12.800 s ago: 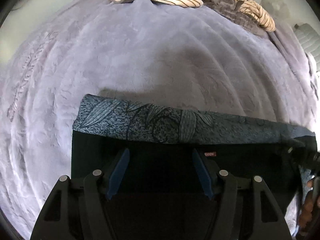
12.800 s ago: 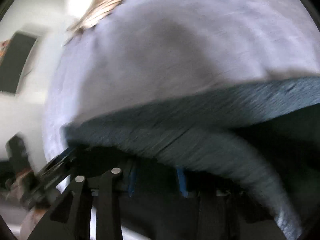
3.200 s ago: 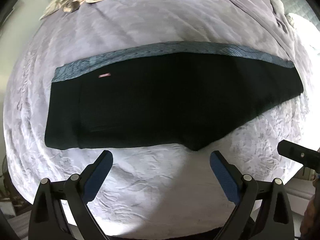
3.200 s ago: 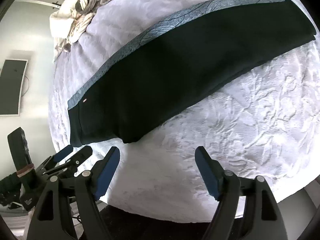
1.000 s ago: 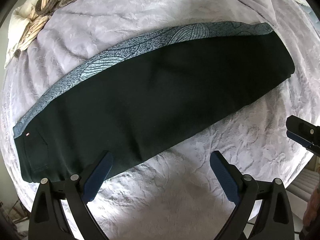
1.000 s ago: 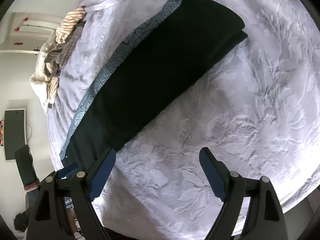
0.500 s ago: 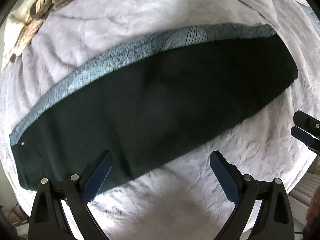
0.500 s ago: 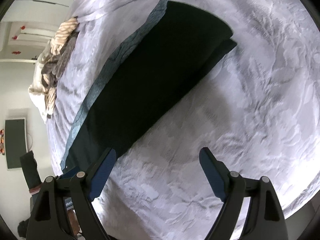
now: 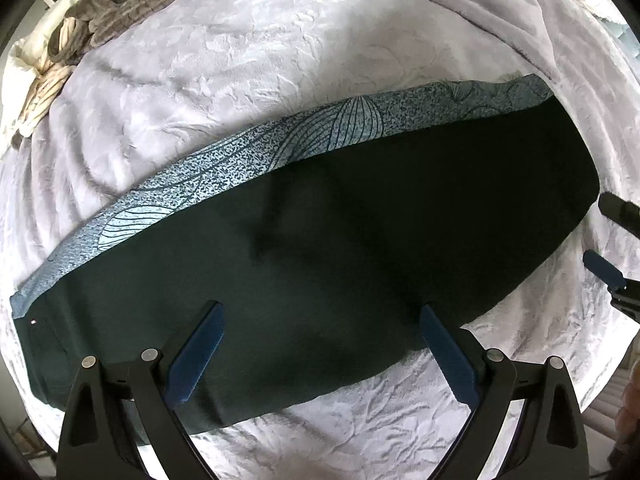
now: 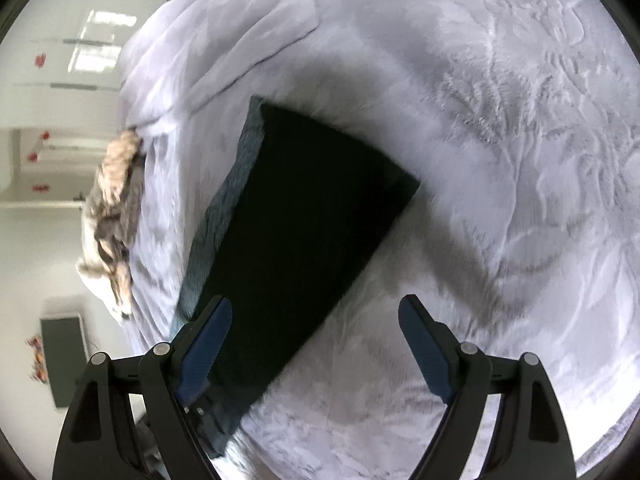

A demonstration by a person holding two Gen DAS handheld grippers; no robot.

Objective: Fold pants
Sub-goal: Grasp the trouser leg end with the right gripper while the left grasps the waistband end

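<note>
While both claws gape wide with nothing gripped, the left claw (image 9: 322,330) hangs over the pants (image 9: 340,248), and the right claw (image 10: 314,322) hangs at their narrow end. The dark pants lie flat along the bed (image 9: 240,80), a patterned blue strip (image 9: 280,148) along their far edge, a striped bundle (image 9: 60,48) beyond.

I get bright, soft daylight, heavy fisheye bending at dark rims, and motion blur across the right view.
</note>
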